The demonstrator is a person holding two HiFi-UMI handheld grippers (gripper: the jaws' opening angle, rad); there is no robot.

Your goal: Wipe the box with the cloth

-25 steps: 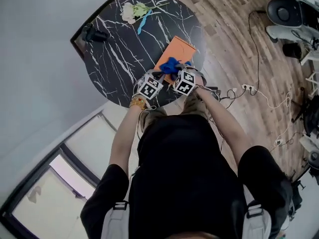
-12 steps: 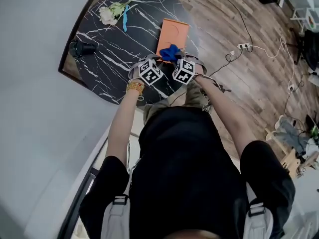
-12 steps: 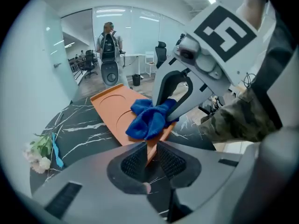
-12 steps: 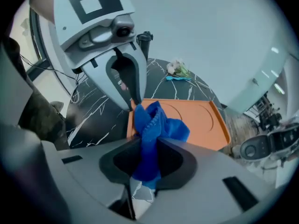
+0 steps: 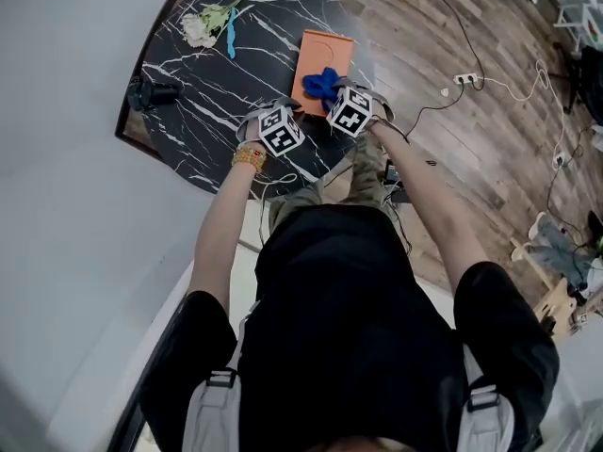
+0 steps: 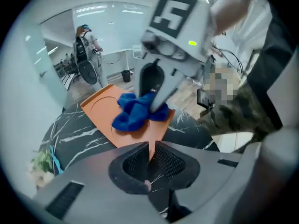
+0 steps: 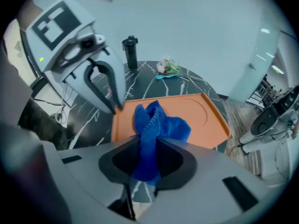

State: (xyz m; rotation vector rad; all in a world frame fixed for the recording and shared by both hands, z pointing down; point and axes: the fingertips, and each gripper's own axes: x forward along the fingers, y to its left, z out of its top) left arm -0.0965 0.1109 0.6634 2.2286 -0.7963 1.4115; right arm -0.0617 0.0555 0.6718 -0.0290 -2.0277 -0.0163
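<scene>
1. Fingers (image 7: 180, 158) of right gripper (image 7: 148, 143): clamped on the cloth (image 7: 159, 122). Jaws just now opening slightly, with blue fabric filling the whole gap between the pads.
2. Grips one bunched end of the cloth. Rest of the fabric lies crumpled on the near end of the box (image 7: 201, 108).
3. Fingers (image 6: 170, 161) of left gripper (image 6: 150, 147): nearly together, jaws just now closing. Pinches the near corner of the box in the narrow gap between the pads.
4. Box: flat and orange, with a round outline pressed into its top. Lies on the table (image 5: 207, 102), toward the right side of the top in the head view.
5. Both grippers point steeply down, side by side at the near end of the box. Left sits at the corner, right just beside it over the cloth.
6. Table: round, black with white veining.
7. Carries a pale flower (image 5: 200, 26) at the far side, with a blue strip (image 5: 229, 40) just beside it.
8. Carries an upright black cylinder (image 7: 131, 50) near the left rim, well apart from the box.
9. Stands on a wooden floor (image 5: 471, 149), with a power strip (image 5: 457, 81) and trailing cables to the right.
</scene>
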